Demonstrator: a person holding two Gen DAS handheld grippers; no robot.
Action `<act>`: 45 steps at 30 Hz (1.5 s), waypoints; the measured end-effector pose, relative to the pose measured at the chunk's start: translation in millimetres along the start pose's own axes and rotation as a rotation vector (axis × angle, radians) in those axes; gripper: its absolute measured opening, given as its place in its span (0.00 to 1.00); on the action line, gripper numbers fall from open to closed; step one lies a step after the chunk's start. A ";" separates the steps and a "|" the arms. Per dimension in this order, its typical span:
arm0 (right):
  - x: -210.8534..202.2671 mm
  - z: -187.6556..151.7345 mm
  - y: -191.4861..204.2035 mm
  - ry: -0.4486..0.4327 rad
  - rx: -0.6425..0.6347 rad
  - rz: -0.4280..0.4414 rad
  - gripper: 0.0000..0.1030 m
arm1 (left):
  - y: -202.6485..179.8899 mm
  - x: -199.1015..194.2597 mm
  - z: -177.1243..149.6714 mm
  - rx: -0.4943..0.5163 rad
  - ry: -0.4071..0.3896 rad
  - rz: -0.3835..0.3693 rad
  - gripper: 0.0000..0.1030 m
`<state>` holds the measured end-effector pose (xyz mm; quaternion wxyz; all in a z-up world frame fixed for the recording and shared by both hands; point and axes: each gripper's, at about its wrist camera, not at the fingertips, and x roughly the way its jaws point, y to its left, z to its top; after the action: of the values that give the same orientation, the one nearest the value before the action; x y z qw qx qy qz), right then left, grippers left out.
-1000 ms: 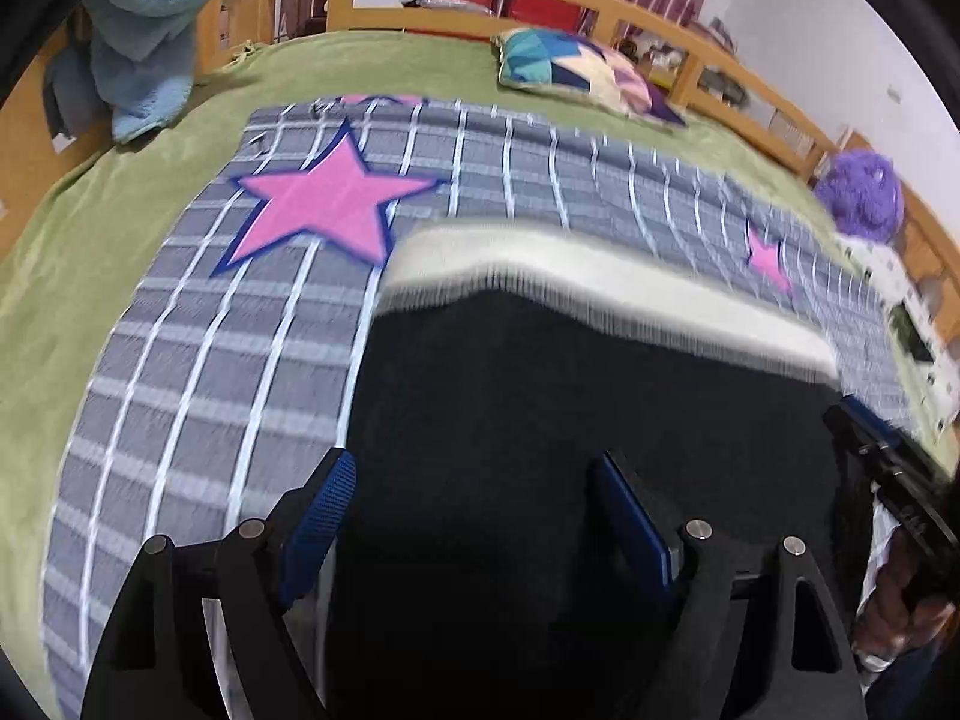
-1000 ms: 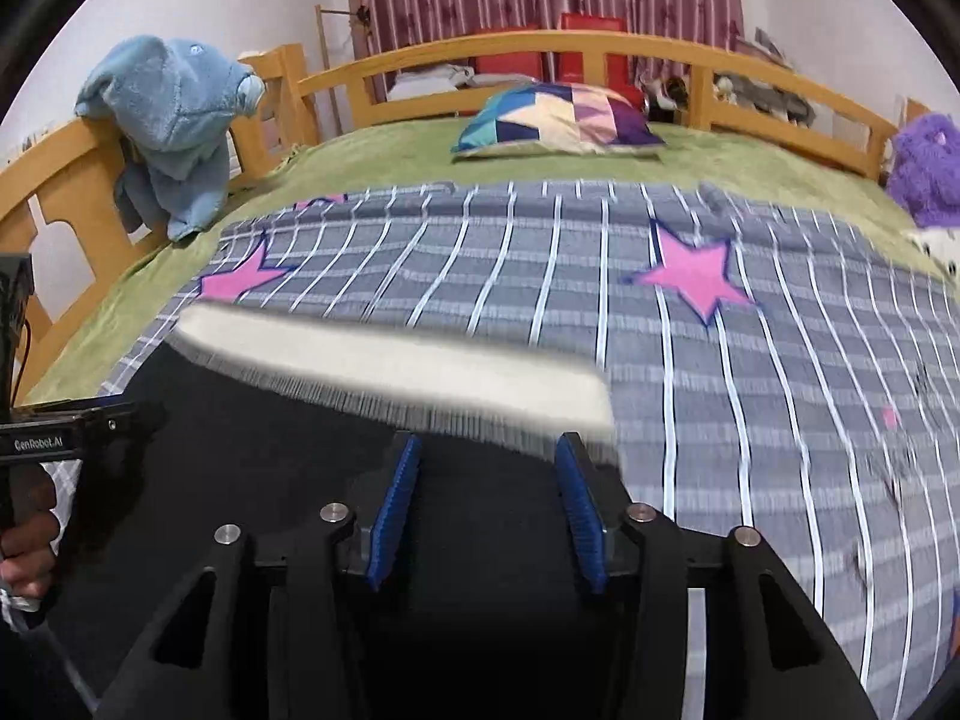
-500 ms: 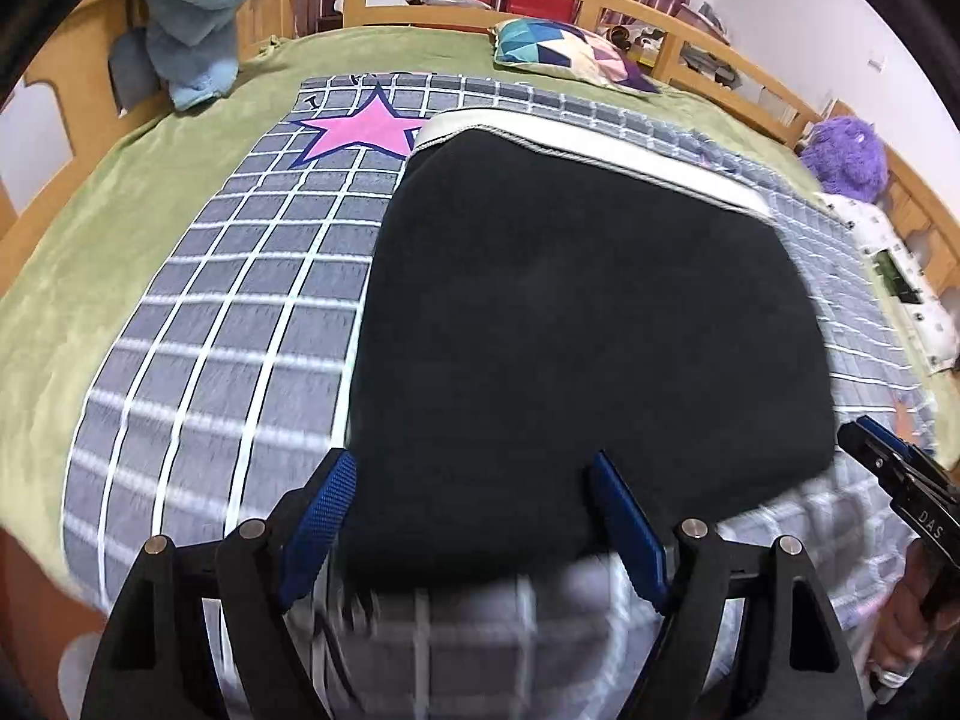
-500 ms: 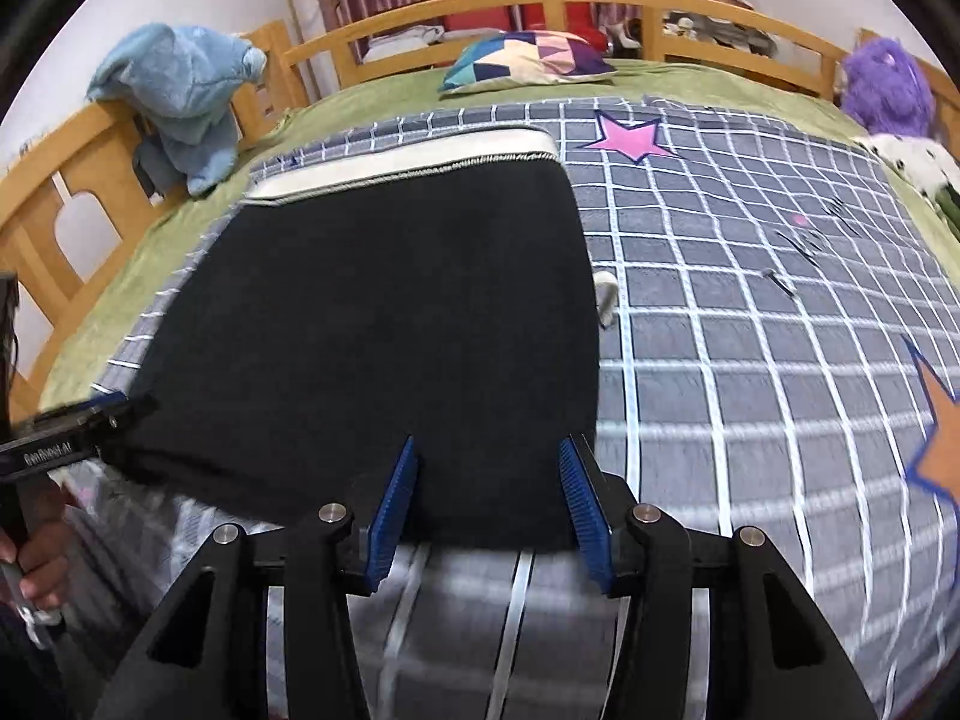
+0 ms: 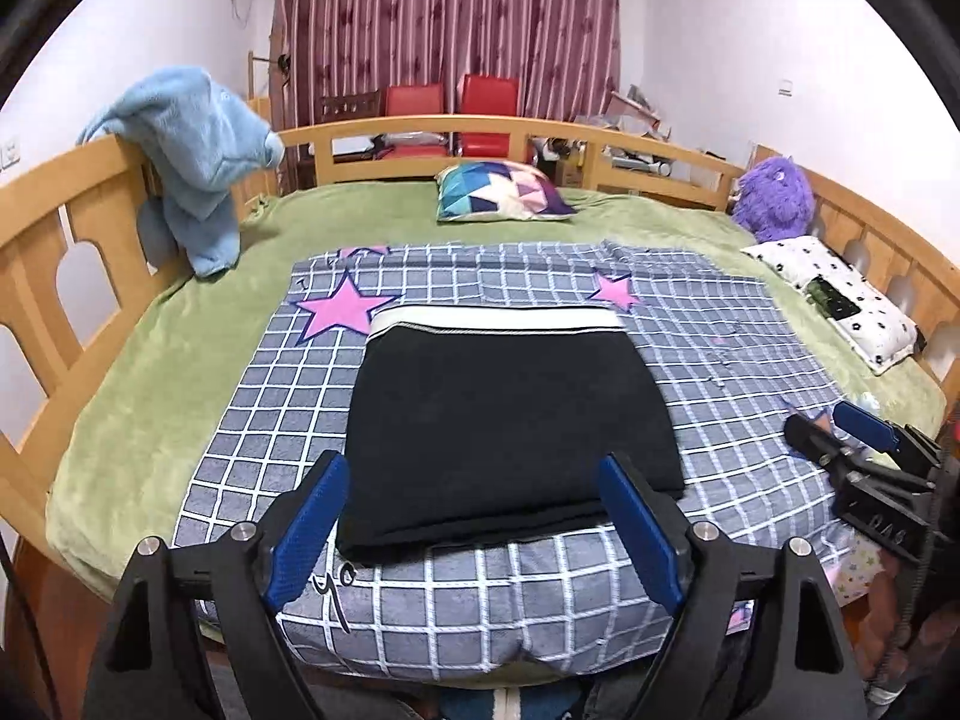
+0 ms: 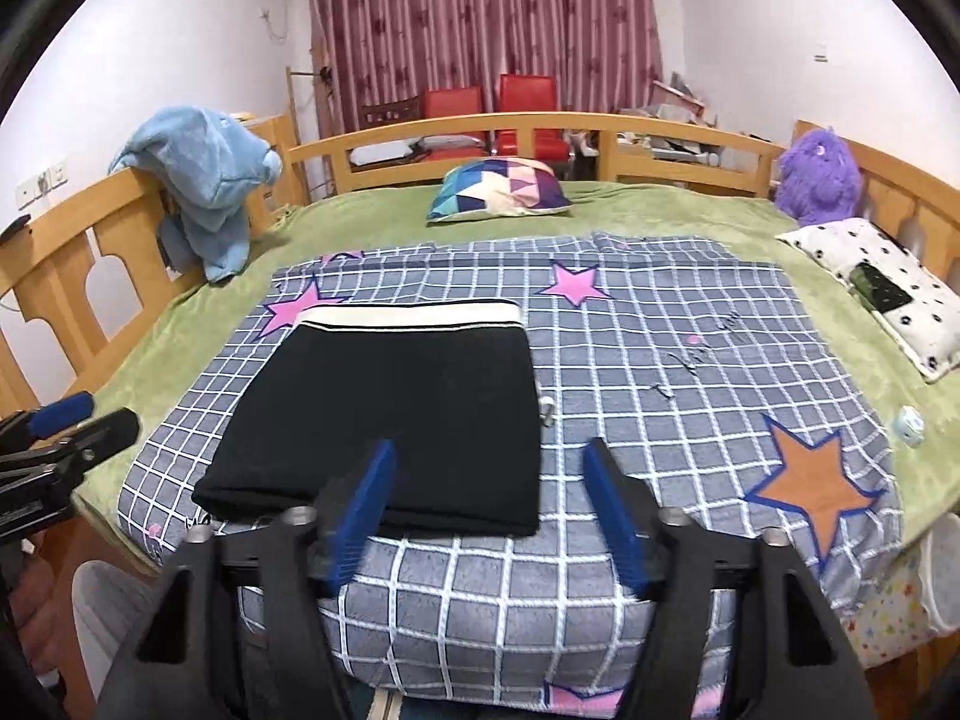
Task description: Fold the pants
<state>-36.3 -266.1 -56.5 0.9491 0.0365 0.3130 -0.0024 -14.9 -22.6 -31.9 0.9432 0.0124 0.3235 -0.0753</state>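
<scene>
Black pants (image 5: 504, 432) (image 6: 390, 414) with a white waistband (image 5: 498, 319) lie folded into a flat rectangle on the grey checked blanket (image 5: 726, 360). My left gripper (image 5: 474, 510) hangs above and in front of the fold's near edge; its jaws are opening with nothing between them. My right gripper (image 6: 489, 495) is back over the near right corner of the pants, its jaws opening and empty too. Each gripper shows at the edge of the other's view: the right gripper (image 5: 840, 438) and the left gripper (image 6: 72, 420).
The bed has a green cover (image 5: 138, 360) and a wooden rail (image 5: 72, 222). A light blue garment (image 5: 198, 150) hangs on the left rail. A patchwork pillow (image 5: 501, 189), a purple plush toy (image 5: 774, 198) and a spotted cushion (image 5: 840, 294) lie beyond and to the right.
Both grippers have pulled back and up from the pants, which now lie folded flat on the blanket. The right gripper's jaws have widened clearly, the left's slightly.
</scene>
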 end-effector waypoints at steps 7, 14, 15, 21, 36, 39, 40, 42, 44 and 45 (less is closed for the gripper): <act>-31.6 0.0 2.5 -0.056 -0.023 -0.029 0.97 | -9.3 -26.5 -3.2 -0.005 -0.032 0.044 0.91; -41.7 -1.1 3.6 -0.051 -0.026 -0.052 0.97 | -9.2 -30.0 -8.1 -0.025 -0.019 0.035 0.91; -42.7 -1.9 3.7 -0.049 -0.024 -0.049 0.97 | -9.1 -29.9 -8.4 -0.024 -0.018 0.038 0.91; -45.9 -2.5 2.3 -0.048 -0.020 -0.055 0.97 | -8.8 -30.8 -10.5 -0.027 -0.020 0.040 0.91; -52.0 -1.7 -0.3 -0.047 -0.007 -0.052 0.97 | -5.7 -33.3 -11.0 -0.034 -0.022 0.043 0.91; -51.9 -1.3 -0.9 -0.046 -0.007 -0.057 0.97 | -6.3 -33.7 -10.9 -0.032 -0.019 0.044 0.91; -51.8 -1.2 -1.2 -0.045 -0.008 -0.056 0.97 | -6.3 -33.8 -10.9 -0.033 -0.020 0.045 0.91; -52.1 -1.1 -1.3 -0.044 -0.007 -0.059 0.97 | -6.0 -33.7 -10.9 -0.034 -0.020 0.045 0.91; -52.7 -0.7 -0.9 -0.045 -0.007 -0.061 0.97 | -5.4 -33.5 -10.9 -0.034 -0.020 0.042 0.91; -52.4 -0.6 -0.5 -0.045 -0.006 -0.061 0.97 | -5.4 -33.6 -11.0 -0.033 -0.021 0.043 0.91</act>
<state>-78.9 -267.4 -25.9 0.9554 0.0241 0.2927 -0.0314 -48.6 -22.7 -19.9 0.9479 0.0030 0.3146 -0.0496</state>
